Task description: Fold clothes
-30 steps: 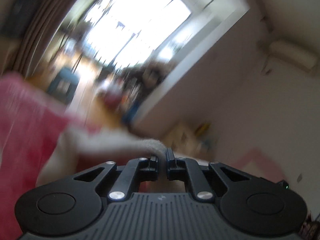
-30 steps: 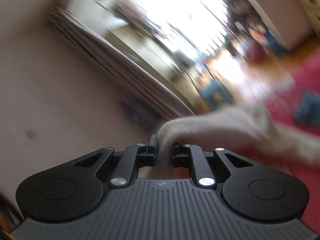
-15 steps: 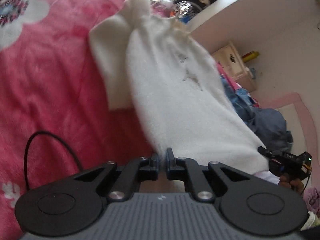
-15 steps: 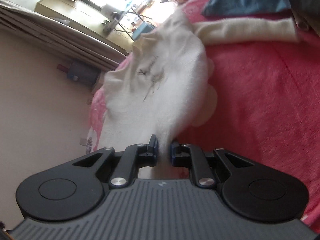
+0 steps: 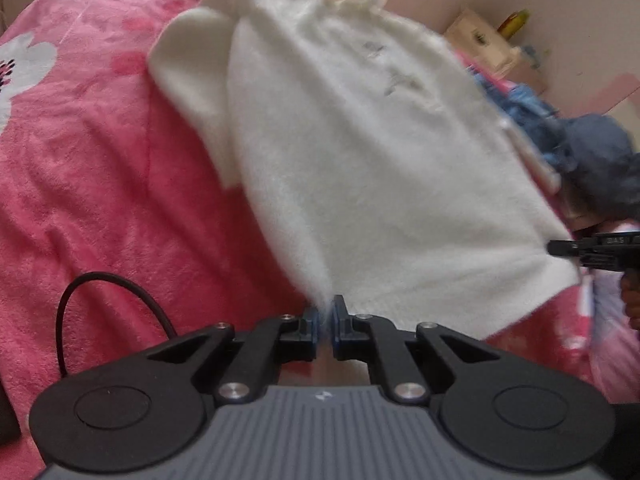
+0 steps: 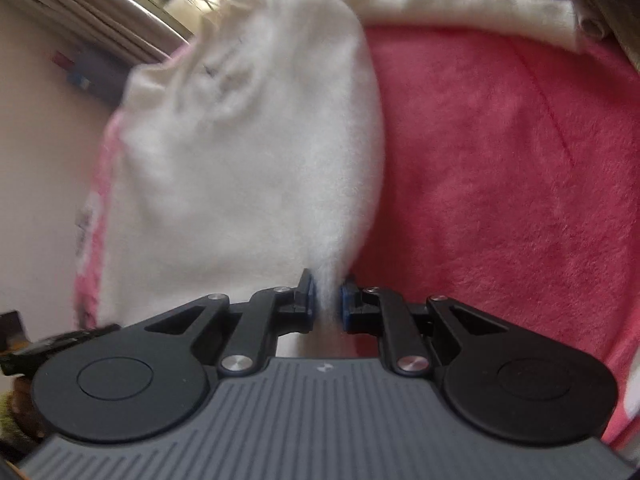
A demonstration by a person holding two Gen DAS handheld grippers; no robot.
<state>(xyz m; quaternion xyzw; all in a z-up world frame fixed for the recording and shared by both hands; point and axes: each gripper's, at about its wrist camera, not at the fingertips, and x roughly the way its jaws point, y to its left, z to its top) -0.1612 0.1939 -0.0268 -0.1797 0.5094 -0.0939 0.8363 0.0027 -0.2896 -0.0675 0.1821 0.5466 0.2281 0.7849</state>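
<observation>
My left gripper (image 5: 325, 320) and right gripper (image 6: 327, 300) each pinch a hem corner of the white sweater (image 5: 360, 140), now lowered flat onto the pink bed (image 5: 80, 180), ready for folding.

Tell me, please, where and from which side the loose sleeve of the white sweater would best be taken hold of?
Probably at the cuff end of the sleeve, coming in from the open pink blanket beside it. The sleeve lies flat, folded alongside the white sweater, and its outer edge is free there. Both the left gripper and the right gripper are shut on the hem.
</observation>
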